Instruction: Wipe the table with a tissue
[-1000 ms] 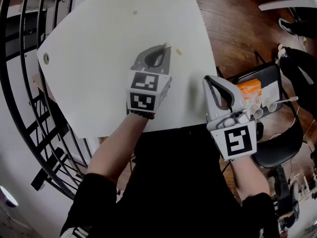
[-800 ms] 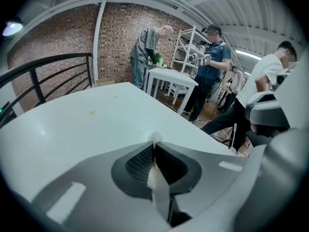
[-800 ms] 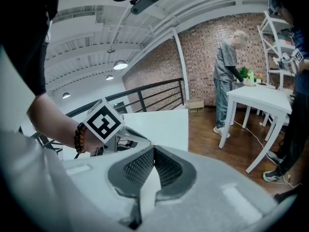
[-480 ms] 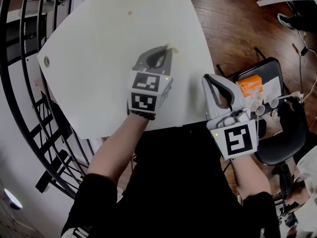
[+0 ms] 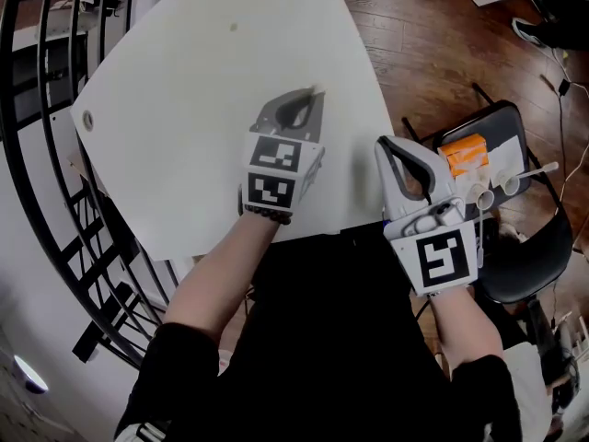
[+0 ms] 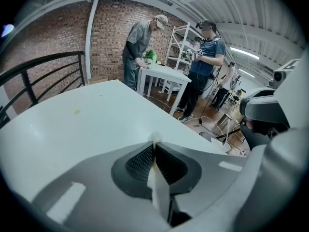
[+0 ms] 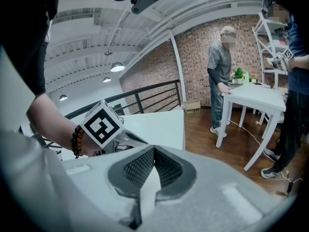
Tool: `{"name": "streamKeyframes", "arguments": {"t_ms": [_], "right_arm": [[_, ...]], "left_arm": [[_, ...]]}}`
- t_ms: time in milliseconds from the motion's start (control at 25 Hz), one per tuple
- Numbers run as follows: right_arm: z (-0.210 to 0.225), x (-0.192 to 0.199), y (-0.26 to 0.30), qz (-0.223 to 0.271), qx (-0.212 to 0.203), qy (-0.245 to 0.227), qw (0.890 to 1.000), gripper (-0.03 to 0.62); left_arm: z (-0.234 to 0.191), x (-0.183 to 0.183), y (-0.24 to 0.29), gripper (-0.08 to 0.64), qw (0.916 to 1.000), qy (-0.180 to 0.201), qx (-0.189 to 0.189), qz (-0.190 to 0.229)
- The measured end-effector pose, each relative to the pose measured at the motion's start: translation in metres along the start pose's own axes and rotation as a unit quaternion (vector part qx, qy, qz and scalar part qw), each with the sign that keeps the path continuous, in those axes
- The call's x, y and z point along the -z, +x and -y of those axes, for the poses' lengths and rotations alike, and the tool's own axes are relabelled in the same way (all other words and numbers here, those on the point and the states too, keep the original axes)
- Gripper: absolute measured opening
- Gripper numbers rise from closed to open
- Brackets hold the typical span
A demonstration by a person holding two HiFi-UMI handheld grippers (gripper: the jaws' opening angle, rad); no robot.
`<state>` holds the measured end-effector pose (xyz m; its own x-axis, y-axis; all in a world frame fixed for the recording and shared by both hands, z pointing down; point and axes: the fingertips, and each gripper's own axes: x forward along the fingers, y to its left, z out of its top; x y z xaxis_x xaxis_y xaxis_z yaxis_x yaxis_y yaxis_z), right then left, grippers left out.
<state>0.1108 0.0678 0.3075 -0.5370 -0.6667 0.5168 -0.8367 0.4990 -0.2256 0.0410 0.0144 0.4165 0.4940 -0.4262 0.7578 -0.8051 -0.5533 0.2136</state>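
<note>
In the head view, the left gripper (image 5: 313,94) is seen over the white table (image 5: 184,109), pointed at about 1 o'clock, near the table's right edge. A tiny white bit of tissue (image 5: 318,89) is seen at its tip. The left gripper view (image 6: 154,148) makes this plainer: the two jaws are pressed together on the tissue (image 6: 155,138), a small tuft pokes out in front, and a thin strip runs back between the pads. Whether the tuft touches the table cannot be told. Small tan spots (image 5: 233,28) are seen on the table at about 11 o'clock from that gripper. The right gripper (image 5: 381,145) is held at the near edge of the table, at about 4 o'clock from the left one. In the right gripper view (image 7: 154,150) its jaws are shut at the tips; something white shows just behind them, but what it is cannot be told. Only that view shows a bead bracelet (image 7: 76,141) on the left wrist. A black chair (image 5: 543,247) with an orange packet (image 5: 460,157) is seen at 3 o'clock only from the head. People by a far table (image 6: 166,74) and a brick wall (image 6: 108,47) are seen only from the grippers.
</note>
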Motion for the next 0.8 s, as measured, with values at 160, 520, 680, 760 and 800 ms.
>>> {"name": "streamKeyframes", "arguments": {"t_ms": [160,520,680,760,800], "right_arm": [[0.003,0.002,-0.003,0.002,0.002,0.002,1.000,-0.008],[0.006,0.000,-0.004,0.007,0.006,0.004,1.000,-0.008],[0.008,-0.005,-0.004,0.011,0.007,0.004,1.000,-0.008],[0.008,-0.007,-0.004,0.014,0.007,0.003,1.000,-0.008],[0.008,-0.008,-0.004,0.015,0.007,0.002,1.000,-0.008]], "left_arm": [[0.006,0.001,0.004,0.031,1.0000,0.009,0.001,0.000],[0.017,0.000,0.006,0.031,0.9998,-0.004,0.018,-0.004],[0.019,-0.008,0.005,0.031,0.9997,0.000,0.022,0.003],[0.019,-0.013,0.004,0.031,0.9998,0.001,0.021,0.006],[0.018,-0.015,0.003,0.031,0.9998,0.001,0.020,0.008]]}}
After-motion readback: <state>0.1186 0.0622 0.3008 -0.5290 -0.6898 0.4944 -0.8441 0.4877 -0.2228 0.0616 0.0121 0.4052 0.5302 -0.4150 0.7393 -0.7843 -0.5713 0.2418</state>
